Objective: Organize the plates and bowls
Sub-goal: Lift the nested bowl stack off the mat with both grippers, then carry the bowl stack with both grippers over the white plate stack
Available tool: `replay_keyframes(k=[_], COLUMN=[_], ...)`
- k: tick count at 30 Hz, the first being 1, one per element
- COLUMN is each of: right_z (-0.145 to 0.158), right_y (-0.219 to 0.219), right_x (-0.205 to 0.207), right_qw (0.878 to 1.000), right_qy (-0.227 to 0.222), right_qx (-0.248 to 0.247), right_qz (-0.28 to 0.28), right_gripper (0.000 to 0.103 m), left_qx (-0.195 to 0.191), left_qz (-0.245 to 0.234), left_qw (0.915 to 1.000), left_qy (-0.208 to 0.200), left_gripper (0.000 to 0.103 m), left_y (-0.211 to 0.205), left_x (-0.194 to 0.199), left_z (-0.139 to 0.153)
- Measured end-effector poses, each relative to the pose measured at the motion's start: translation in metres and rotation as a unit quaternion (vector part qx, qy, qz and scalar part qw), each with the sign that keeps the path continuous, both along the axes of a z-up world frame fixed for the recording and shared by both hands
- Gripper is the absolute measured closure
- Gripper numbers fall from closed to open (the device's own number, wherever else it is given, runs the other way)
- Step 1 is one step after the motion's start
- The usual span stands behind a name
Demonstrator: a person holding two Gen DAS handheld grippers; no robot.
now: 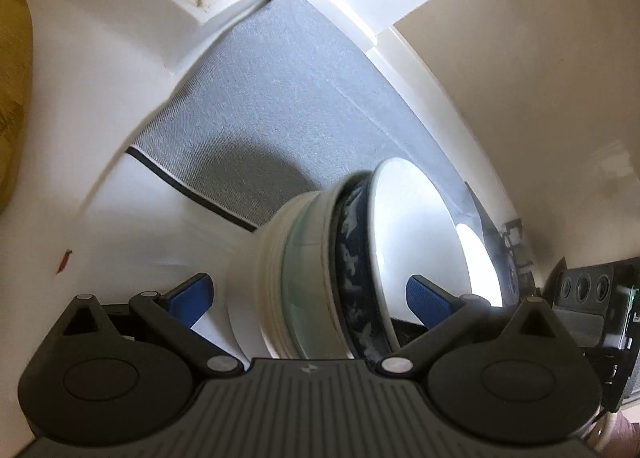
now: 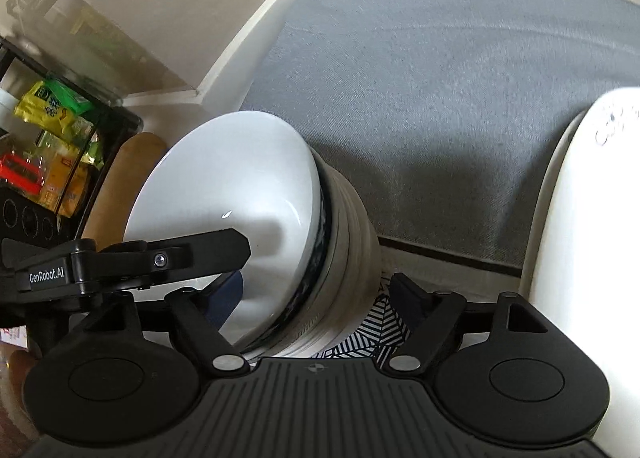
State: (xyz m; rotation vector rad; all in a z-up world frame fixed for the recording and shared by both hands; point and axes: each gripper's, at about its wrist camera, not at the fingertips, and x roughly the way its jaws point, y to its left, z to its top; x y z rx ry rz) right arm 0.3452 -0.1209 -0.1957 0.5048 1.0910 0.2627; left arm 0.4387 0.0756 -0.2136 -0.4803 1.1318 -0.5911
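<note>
A stack of bowls (image 1: 320,278) sits nested together, tipped on its side, with the big white bowl (image 2: 228,197) on the open end. Behind the stack lies a gray carpet (image 2: 440,97). The left gripper (image 1: 308,298) is spread wide, its blue fingers (image 1: 192,298) on each side of the stack and not pressing it. The right gripper (image 2: 316,298) is open too, with the stack between its fingers. A white plate (image 2: 580,238) stands on edge beside it.

Both hand-held grippers (image 1: 308,294) (image 2: 316,298) gape wide, angled downward.
</note>
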Motion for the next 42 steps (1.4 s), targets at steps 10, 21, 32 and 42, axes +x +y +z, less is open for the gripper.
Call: replay_keyframes(k=[10,21,32,42], right_z=[-0.007,-0.003,0.001,0.0], right_y=[0.001,-0.006,0.005,-0.003], right_x=[-0.004,-0.009,-0.012,-0.01], right_qw=[0.999,1.0,0.999,0.999], right_qy=[-0.008,-0.006,0.018,0.025], right_qx=[0.031,0.021,0.028,0.029], right_qz=[-0.013,-0.02,-0.009,-0.012], right_gripper=[0.017,0.034,0.039,0.038], left_qx=[-0.034,-0.019,-0.025,0.008], left_qz=[0.009,0.009,0.043,0.01], left_qw=[0.9979,0.9967,0.996,0.9982], left_qy=[-0.054,-0.079,-0.075,-0.059], left_gripper=[0.001,0.032,0.032,0.031], left_y=[0.011,0.008,0.013,0.012], left_x=[-0.004,-0.027,-0.027,-0.032], left_z=[-0.008,-0.009,-0.005,0.002])
